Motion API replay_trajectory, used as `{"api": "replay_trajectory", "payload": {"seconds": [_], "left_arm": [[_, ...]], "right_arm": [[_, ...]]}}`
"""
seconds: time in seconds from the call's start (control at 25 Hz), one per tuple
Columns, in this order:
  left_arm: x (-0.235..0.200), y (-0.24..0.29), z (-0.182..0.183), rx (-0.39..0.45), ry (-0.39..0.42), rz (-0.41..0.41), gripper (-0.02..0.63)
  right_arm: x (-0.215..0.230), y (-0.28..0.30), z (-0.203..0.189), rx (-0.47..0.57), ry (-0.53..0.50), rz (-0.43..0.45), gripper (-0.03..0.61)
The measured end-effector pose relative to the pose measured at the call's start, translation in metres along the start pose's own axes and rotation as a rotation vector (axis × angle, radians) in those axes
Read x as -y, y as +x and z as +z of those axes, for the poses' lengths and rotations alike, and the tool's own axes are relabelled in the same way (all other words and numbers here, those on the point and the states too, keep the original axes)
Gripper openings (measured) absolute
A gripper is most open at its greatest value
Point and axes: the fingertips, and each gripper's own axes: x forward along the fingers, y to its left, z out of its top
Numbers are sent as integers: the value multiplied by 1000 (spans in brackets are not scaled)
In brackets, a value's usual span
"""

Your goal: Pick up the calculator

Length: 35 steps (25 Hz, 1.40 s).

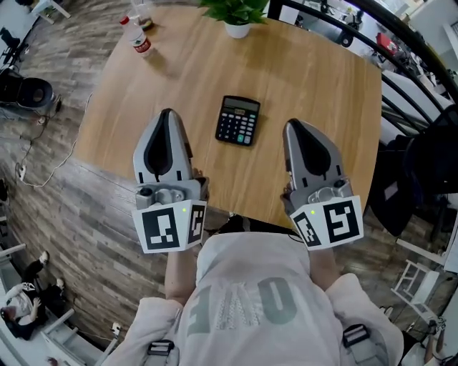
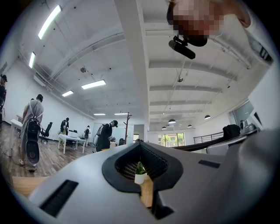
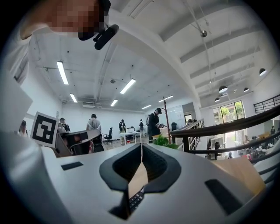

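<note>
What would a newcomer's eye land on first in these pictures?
First the black calculator, alone in the middle of the wooden table. The grey left gripper and right gripper point in from the near edge on either side of it, both with jaws shut and empty. At the far edge sit a potted plant and, further left, a bottle.

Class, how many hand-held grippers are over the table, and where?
2: left hand-held gripper left of the calculator; right hand-held gripper right of it. None looks hidden.
</note>
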Motion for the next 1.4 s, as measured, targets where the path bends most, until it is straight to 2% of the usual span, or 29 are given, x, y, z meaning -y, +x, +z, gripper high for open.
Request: {"api": "replay_trajectory", "payload": {"seconds": [0.16, 0.28, 0.36, 0.4, 0.48, 0.6, 0.76, 0.88, 1.0, 1.16, 1.24, 1.4], "left_arm": [[6, 13, 1, 3, 11, -19, 9], [17, 28, -1, -12, 23, -110, 21], [26, 41, -3, -22, 24, -201, 214], [31, 49, -4, -23, 30, -244, 273], [41, 67, -7, -32, 81, -333, 318], [60, 99, -22, -96, 189, -508, 319], [88, 133, -75, -322, 347, -840, 319], [104, 142, -127, -544, 358, -1104, 318], [111, 140, -181, -763, 387, -1313, 318], [111, 131, -249, -1045, 400, -1495, 316], [105, 123, -279, -1192, 397, -1553, 316], [100, 111, -318, -1396, 355, -1642, 316]], "right_arm": [[7, 6, 0, 4, 18, -1, 21], [14, 11, -5, 0, 34, -10, 23], [18, 12, -7, 2, 44, -19, 21], [20, 12, -8, 1, 48, -24, 21], [26, 11, -11, -7, 56, -36, 21], [38, 7, -17, -25, 69, -59, 23], [61, 5, -25, -46, 97, -101, 22], [77, 6, -31, -62, 115, -128, 21], [92, 10, -41, -89, 137, -153, 23], [110, 19, -55, -124, 166, -191, 23], [118, 24, -60, -132, 180, -198, 22], [134, 28, -71, -153, 212, -220, 23]]}}
